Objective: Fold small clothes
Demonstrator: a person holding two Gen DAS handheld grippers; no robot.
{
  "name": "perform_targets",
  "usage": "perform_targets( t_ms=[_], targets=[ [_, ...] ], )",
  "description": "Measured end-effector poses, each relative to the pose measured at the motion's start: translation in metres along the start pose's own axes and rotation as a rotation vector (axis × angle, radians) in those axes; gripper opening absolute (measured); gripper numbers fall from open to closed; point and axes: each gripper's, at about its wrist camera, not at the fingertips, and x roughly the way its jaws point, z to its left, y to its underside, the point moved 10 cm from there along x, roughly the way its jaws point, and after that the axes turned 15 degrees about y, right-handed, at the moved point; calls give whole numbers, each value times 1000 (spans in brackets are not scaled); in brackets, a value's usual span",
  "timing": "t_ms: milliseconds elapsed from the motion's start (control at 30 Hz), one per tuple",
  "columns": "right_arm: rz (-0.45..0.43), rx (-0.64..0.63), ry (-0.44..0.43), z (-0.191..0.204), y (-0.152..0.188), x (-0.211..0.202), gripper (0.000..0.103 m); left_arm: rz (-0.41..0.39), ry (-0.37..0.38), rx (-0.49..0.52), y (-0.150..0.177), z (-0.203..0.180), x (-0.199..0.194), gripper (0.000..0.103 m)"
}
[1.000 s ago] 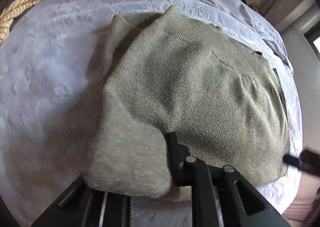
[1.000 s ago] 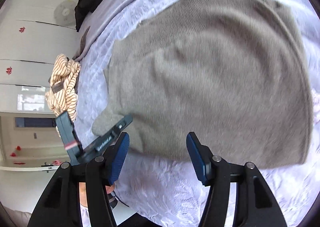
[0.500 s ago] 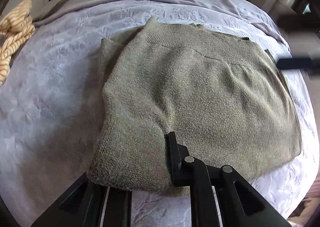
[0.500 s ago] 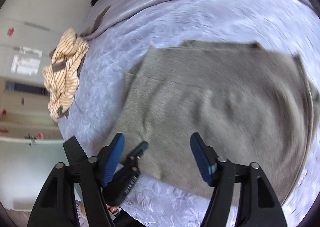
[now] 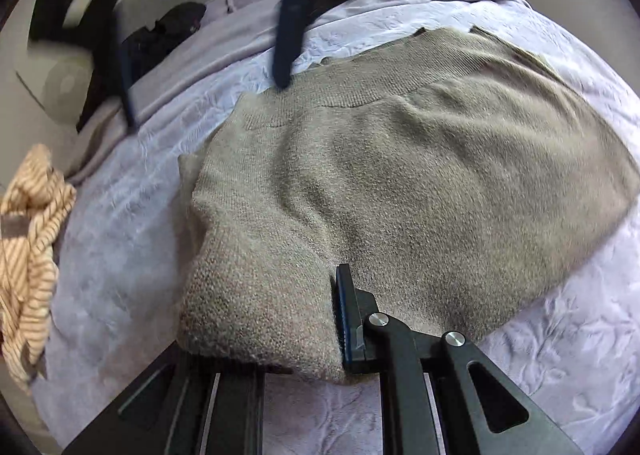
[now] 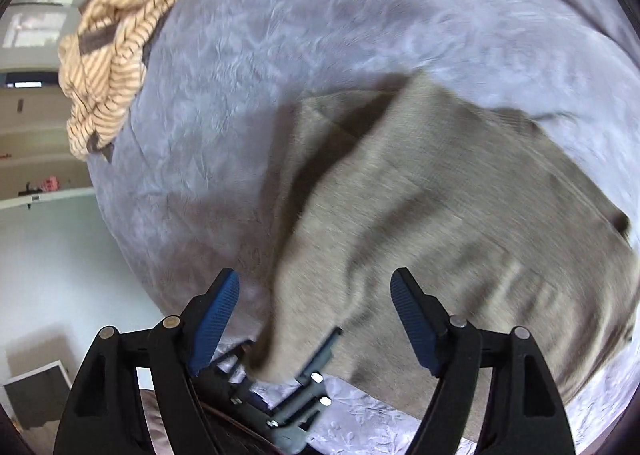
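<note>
Left gripper [image 5: 280, 319] clamped on the grey sweater [image 5: 420, 183] corner; right gripper [image 6: 314, 319] wide, empty.

Sweater lies spread on the lilac bedspread [image 5: 120, 223], its near corner bunched between the left fingers. Right gripper hovers above that same lifted corner, not touching. Striped garment [image 6: 116, 43] sits well apart.

One grey-green sweater [image 5: 400, 183] lies on one lilac bedspread [image 5: 132, 223]. One striped garment [image 6: 112, 43] sits bunched apart from it. One dark garment [image 5: 168, 31] lies farther back. Two grippers show: the left [image 5: 300, 319] and the right [image 6: 316, 319].
</note>
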Motion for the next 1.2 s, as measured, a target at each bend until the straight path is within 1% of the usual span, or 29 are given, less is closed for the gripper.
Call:
perform_targets(
  t_ms=[67,233,267,367,433,500,533,567,600,633,667,700,733,900,1033,1067,1200],
  targets=[
    [50,-23,20,10,-6,14,81,-1,-11,20,0,-3,0,15],
    [147,-146,162,34,-16,48,81,0,-28,52,0,-6,1,15],
    [157,-162,179,37,-16,52,81,-1,-29,55,1,-7,1,15],
    [230,-231,268,46,-13,72,81,1,-31,58,0,-7,1,15],
    [264,-263,326,48,-11,85,81,4,-37,61,1,-7,1,15],
    [278,-282,372,47,-10,94,81,8,-43,65,1,-8,3,15],
    [279,-291,386,46,-9,97,79,9,-47,71,1,-8,3,15],
    [270,-297,390,46,-9,98,73,9,-52,79,1,-9,3,15],
    [245,-309,415,42,-10,96,43,11,-56,87,1,-10,3,15],
    [213,-310,431,36,-12,91,17,12,-60,90,0,-11,3,15],
    [193,-301,407,36,-13,87,16,8,-57,88,-1,-12,2,15],
    [164,-284,351,35,-13,79,14,5,-57,86,-2,-13,1,15],
    [138,-271,320,32,-13,73,14,-1,-57,85,-4,-14,-1,15],
    [-11,-181,135,13,0,29,13,-41,-33,89,-17,-25,-17,15],
    [-121,-86,-10,-11,16,-10,13,-82,-33,132,-33,-41,-36,15],
    [-137,-69,-29,-16,19,-16,13,-92,-33,146,-39,-45,-40,15],
    [-259,25,-141,-49,43,-54,13,-129,-33,218,-63,-66,-55,15]
  ],
)
